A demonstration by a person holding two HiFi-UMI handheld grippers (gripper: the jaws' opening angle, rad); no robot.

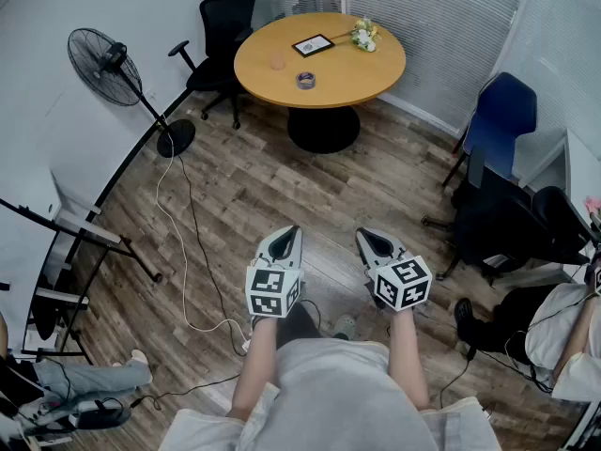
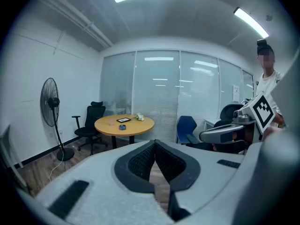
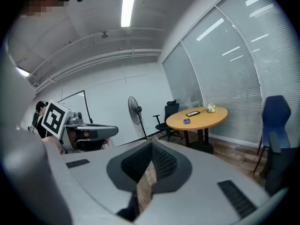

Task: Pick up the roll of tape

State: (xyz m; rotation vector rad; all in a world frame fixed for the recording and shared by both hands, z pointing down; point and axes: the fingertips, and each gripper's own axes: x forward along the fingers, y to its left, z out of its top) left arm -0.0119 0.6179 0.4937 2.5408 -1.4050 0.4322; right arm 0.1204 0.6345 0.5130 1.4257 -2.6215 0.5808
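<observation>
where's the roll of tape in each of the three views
Head view: the roll of tape is near top centre, on the round wooden table.
Left gripper view: small, left of centre, on the tabletop.
Right gripper view: small, right of centre, on the tabletop.
Shared landmark: the round wooden table.

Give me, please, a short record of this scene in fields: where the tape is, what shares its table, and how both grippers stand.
target: roll of tape, lying on the round wooden table, on the side nearer the person
also on table: black picture frame; small bunch of flowers
left gripper: shut, empty, over the wood floor, well short of the table
right gripper: shut, empty, beside the left one
around the table: black office chair; standing fan; blue chair
task status: tape not yet reached
</observation>
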